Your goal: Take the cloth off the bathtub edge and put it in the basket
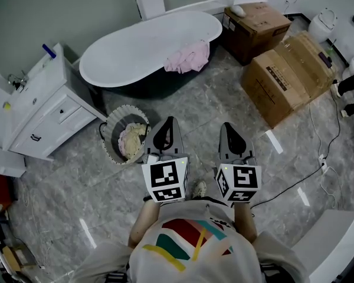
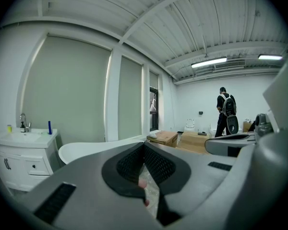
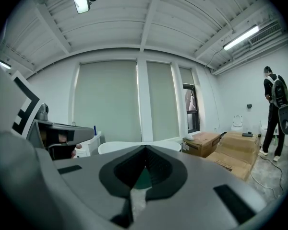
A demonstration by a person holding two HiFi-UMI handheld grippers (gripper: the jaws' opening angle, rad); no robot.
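— With both tools held low and side by side, how do their jaws stand?

— The left gripper (image 1: 169,122) has its jaws pressed together with nothing between them. The right gripper (image 1: 226,127), at its 3 o'clock, is the same: closed and empty.

— And the cloth?

— The pink cloth (image 1: 187,58) hangs over the near edge of the white bathtub (image 1: 135,49), at about 12 o'clock from the grippers and well apart from both.

— The basket?

— The basket (image 1: 107,141) stands on the grey floor (image 1: 194,111) at 9 o'clock from the left gripper, with a pale bundle (image 1: 131,139) inside.

— Further out?

— A white vanity (image 1: 47,108) lies beyond the basket at 9 o'clock, and cardboard boxes (image 1: 286,75) at 2 o'clock. A person (image 2: 225,107) with a backpack stands far across the room.
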